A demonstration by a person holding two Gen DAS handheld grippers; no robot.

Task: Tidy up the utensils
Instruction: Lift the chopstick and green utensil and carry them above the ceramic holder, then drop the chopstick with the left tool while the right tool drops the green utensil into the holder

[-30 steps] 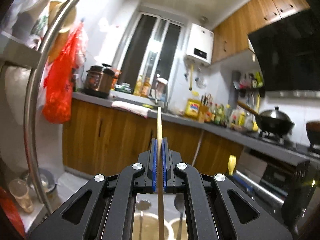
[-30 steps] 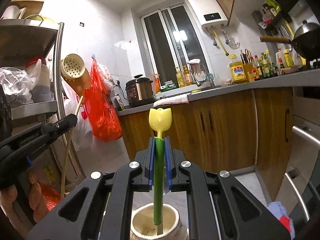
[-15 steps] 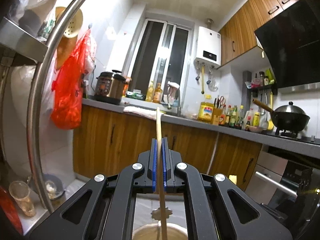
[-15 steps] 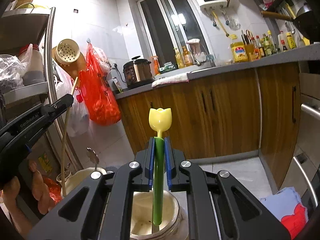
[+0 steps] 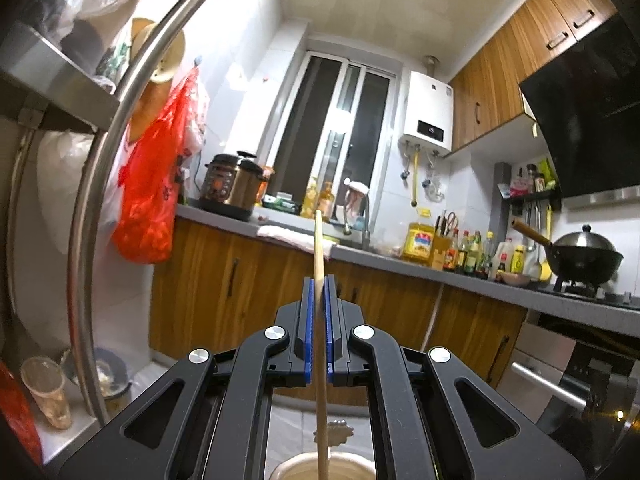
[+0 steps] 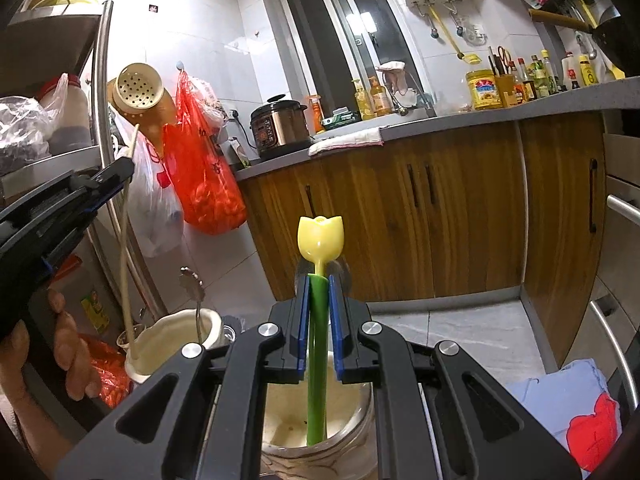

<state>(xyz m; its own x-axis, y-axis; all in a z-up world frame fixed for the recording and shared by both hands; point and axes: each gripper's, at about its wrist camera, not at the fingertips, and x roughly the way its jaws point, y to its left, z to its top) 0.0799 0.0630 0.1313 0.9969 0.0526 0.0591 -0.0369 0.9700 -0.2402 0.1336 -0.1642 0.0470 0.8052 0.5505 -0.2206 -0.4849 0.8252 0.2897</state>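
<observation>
**2 utensils poised over their holders**

While both utensils hang upright over their pots, the step in hand looks like the drop-in. The green-stemmed tulip utensil (image 6: 319, 344) is clamped between the blue pads of the right gripper (image 6: 319, 322), its yellow head above the jaws and its lower end already inside the cream holder (image 6: 352, 446) directly below. The wooden chopstick (image 5: 319, 312) is pinched in the left gripper (image 5: 319, 330), running up past the pads and down into the mouth of a second cream pot (image 5: 348, 465). The right wrist view shows its tip low inside that pot (image 6: 168, 344), beside a metal spoon (image 6: 196, 300) already standing there. A hand (image 6: 66, 356) grips the left tool. Next, each grip likely needs only to loosen so the utensil settles; letting go while tilted could tip one over the rim
</observation>
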